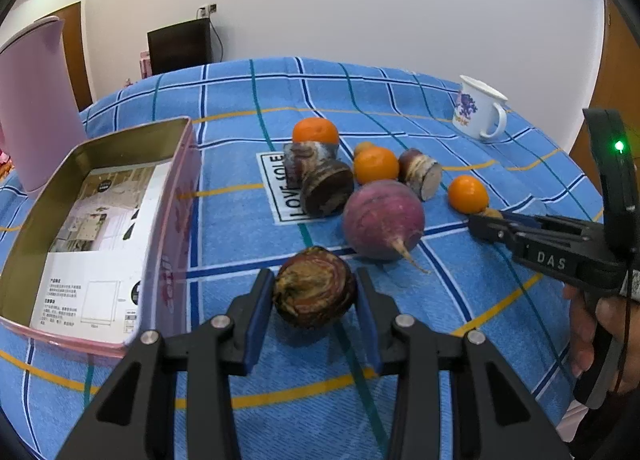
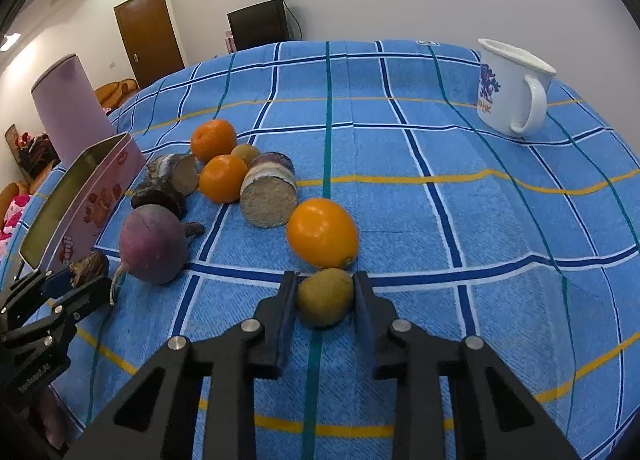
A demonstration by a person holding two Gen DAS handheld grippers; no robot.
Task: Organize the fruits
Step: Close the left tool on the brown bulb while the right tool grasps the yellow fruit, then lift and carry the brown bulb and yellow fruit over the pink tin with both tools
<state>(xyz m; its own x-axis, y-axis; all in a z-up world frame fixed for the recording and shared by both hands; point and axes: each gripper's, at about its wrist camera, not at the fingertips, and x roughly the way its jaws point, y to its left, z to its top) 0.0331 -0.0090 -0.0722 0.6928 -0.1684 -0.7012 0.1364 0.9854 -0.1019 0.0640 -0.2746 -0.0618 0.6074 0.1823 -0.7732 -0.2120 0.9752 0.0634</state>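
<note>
The table (image 1: 460,300) was covered with a blue checked cloth, and a tall pink container (image 1: 36,100) stood at its far left. Beside it lay an open pink tin box (image 1: 172,220) with a printed leaflet inside, just left of the left claw. A white mug (image 2: 512,88) with a purple figure stood well apart, far right. In the middle were a purple round radish (image 1: 383,220), three cut brown root pieces, three oranges (image 2: 322,232) and one more small yellowish fruit, close together. A label on the cloth read "LOVE SOLE" (image 1: 286,188). The left claw (image 1: 316,296) was pinching a dark wrinkled fruit (image 1: 314,286) between its blue pads, near the radish. The right claw (image 2: 325,300), marked "DAS", was pinching a small yellow-green fruit (image 2: 325,296), which touched the nearest orange.
</note>
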